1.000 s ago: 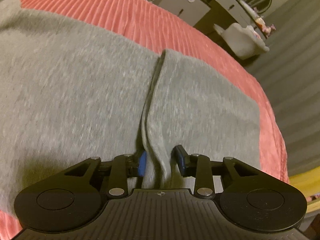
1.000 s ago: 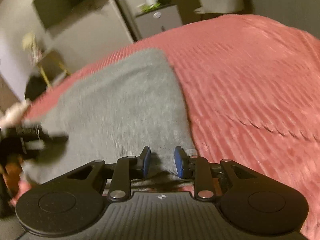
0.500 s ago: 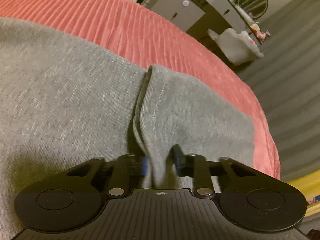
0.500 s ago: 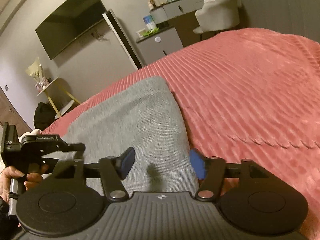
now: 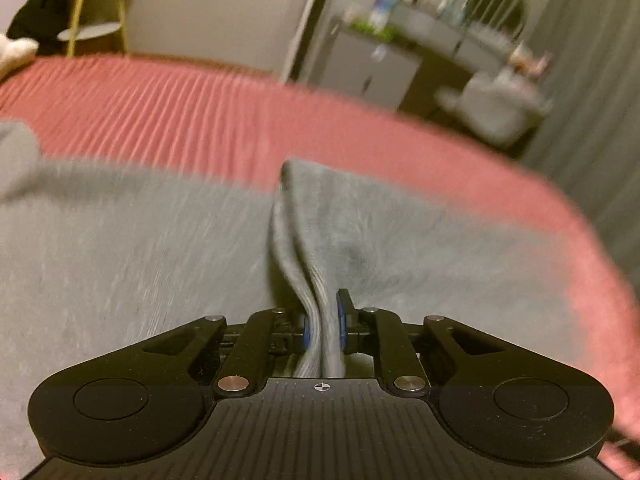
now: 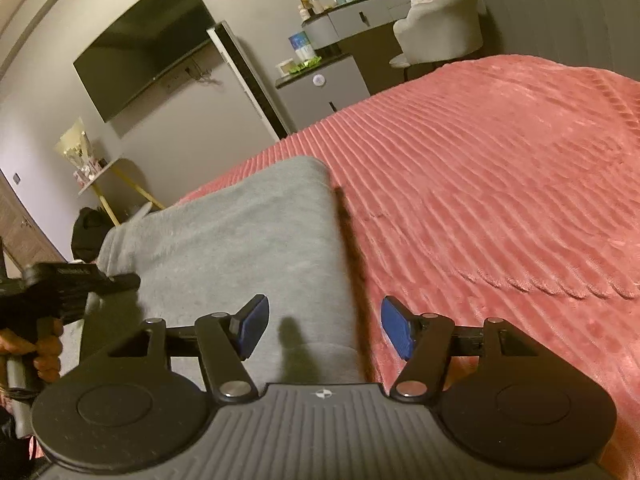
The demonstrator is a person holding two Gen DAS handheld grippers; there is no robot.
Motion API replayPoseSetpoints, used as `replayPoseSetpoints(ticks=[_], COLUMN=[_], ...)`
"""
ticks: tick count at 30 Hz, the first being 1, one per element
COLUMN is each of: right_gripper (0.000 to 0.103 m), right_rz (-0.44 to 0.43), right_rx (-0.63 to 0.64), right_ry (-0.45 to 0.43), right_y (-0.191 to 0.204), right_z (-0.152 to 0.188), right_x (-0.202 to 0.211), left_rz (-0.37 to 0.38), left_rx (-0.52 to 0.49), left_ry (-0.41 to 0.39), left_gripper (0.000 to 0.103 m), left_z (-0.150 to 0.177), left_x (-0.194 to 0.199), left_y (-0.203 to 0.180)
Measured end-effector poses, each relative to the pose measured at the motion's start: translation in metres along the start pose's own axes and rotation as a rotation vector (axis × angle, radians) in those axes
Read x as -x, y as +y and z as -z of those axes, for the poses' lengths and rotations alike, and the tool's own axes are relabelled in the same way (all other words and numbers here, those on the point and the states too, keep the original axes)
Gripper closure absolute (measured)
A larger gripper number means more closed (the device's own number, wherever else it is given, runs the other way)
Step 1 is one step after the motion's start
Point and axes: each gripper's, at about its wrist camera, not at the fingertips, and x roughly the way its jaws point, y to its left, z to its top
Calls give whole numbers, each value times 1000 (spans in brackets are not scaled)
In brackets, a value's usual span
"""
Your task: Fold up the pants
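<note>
Grey pants [image 5: 140, 260] lie spread on a red ribbed bedspread [image 5: 200, 112]. My left gripper [image 5: 323, 322] is closing, and its blue pads pinch a ribbed hem fold [image 5: 304, 248] that stands up from the cloth. In the right wrist view the pants [image 6: 240, 240] reach under my right gripper [image 6: 320, 326], which stands open above their near edge without touching them. The left gripper [image 6: 80, 280] shows there at the left edge, held in a hand [image 6: 40, 356].
The red bedspread [image 6: 500, 200] stretches away to the right. Past the bed are a wall TV [image 6: 144, 44], a grey cabinet [image 6: 320, 88], a pale chair [image 6: 440, 32] and a yellow-legged side table [image 6: 108, 184]. The bed's edge [image 5: 592, 240] drops off at right.
The left jaws have closed onto the raised hem fold and the view has tilted up. The right jaws have spread wide and let go of the pants' edge.
</note>
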Motion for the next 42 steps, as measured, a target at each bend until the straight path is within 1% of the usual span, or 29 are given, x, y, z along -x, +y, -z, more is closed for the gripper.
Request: replayPoseSetpoints(ticks=[2, 3, 4, 7, 9, 11, 12, 13, 14, 16, 18, 20, 21, 24, 25, 26, 27, 29, 31, 32, 33, 34, 35, 36, 37, 38, 39, 40, 42], right_gripper=[39, 39, 39, 39, 40, 46, 57, 63, 64, 64, 64, 64, 64, 64, 61, 58, 48, 46, 45, 44, 43, 42, 40, 36, 33, 32, 30, 28, 28], right_rz=[10, 14, 15, -12, -43, -52, -53, -60, -64, -58, -24, 9, 28, 77, 92, 108, 129, 118, 106, 102, 99, 98, 99, 102, 102, 99, 97, 97, 96], right_rx=[9, 12, 15, 31, 64, 109, 128, 144, 160, 178, 187, 187, 193, 231, 240, 243, 236, 198, 180, 178, 176, 174, 167, 158, 147, 129, 114, 103, 98], right_ry=[29, 30, 26, -35, -63, -66, -65, -68, -71, -69, -42, 6, 24, 24, 16, 7, 4, 13, 10, 7, 6, 8, 13, 16, 18, 22, 25, 26, 28], right_y=[1, 2, 3, 6, 11, 19, 22, 25, 28, 32, 33, 32, 32, 36, 38, 37, 34, 28, 25, 25, 25, 25, 25, 23, 21, 17, 15, 14, 14], right_z=[0, 0, 0, 0, 2, 5, 6, 7, 8, 8, 9, 9, 10, 12, 12, 12, 12, 10, 9, 8, 8, 7, 7, 7, 8, 7, 7, 7, 8], right_x=[-7, -7, -6, 5, 9, 9, 8, 8, 8, 8, 2, -7, -11, -19, -20, -22, -24, -26, -25, -25, -25, -26, -27, -28, -28, -27, -27, -28, -28], left_rz=[-22, -37, -49, -7, -32, -80, -99, -108, -108, -92, -90, -96, -95, -97, -92, -79, -49, 23, 78, 87, 87, 84, 74, 49, 26, 5, -13, -22, 16], left_rx=[-40, -41, -26, 22, 28, 12, 10, 12, 18, 31, 24, 16, 22, 70, 97, 124, 148, 172, 164, 156, 147, 139, 138, 147, 169, 198, 232, 271, 354], left_ry=[-30, -38, -47, -96, -110, -115, -113, -110, -109, -110, -103, -91, -82, -41, -31, -29, -32, -35, -24, -15, 1, 27, 48, 65, 74, 70, 61, 57, 40], left_gripper=[80, 74, 76, 69, 68, 65, 64, 63, 63, 56, 54, 53, 50, 42, 42, 42, 41, 39, 33, 31, 25, 23, 22, 26, 38, 46, 65, 69, 69], left_z=[5, 4, 4, 8, 11, 14, 16, 17, 17, 17, 18, 18, 18, 19, 19, 20, 20, 23, 25, 25, 25, 25, 25, 26, 26, 26, 26, 26, 28], left_x=[2, 7, 14, 40, 49, 55, 58, 59, 61, 63, 61, 59, 57, 52, 52, 53, 57, 62, 63, 61, 58, 53, 49, 45, 42, 42, 42, 42, 44], left_y=[-7, -9, -10, -9, -11, -15, -15, -16, -18, -17, -18, -19, -19, -10, -6, -1, 2, 6, 6, 5, 3, 2, 2, 4, 8, 14, 21, 29, 45])
